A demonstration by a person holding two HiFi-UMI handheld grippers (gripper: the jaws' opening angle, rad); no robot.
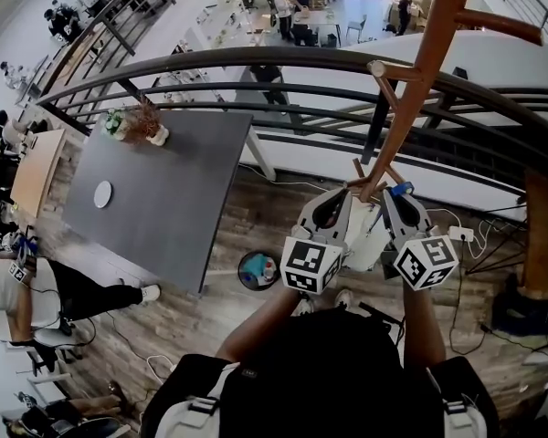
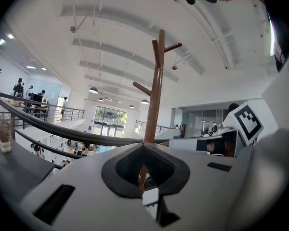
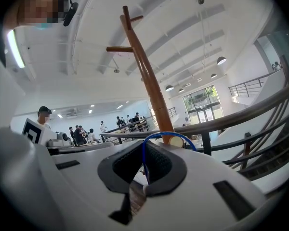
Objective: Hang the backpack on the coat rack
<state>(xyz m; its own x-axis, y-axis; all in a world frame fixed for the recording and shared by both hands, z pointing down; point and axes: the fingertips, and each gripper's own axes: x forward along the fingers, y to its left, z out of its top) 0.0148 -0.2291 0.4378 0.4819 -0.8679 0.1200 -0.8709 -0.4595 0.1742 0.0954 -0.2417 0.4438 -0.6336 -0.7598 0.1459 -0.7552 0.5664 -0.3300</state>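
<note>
Wooden coat rack (image 1: 413,89): pole rises just beyond both grippers. Left gripper (image 1: 345,194): jaws closed, tips meeting. Right gripper (image 1: 393,195): jaws clamped on blue loop (image 3: 143,160). Backpack (image 1: 365,243): pale, mostly hidden, between and under the grippers, low beside the pole. Railing (image 1: 210,62): behind the rack.

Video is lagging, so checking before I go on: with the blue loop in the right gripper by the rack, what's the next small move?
Probably raise the right gripper a little higher along the coat rack. Its jaws pinch the blue loop, yet the side peg stands well above it.
</note>
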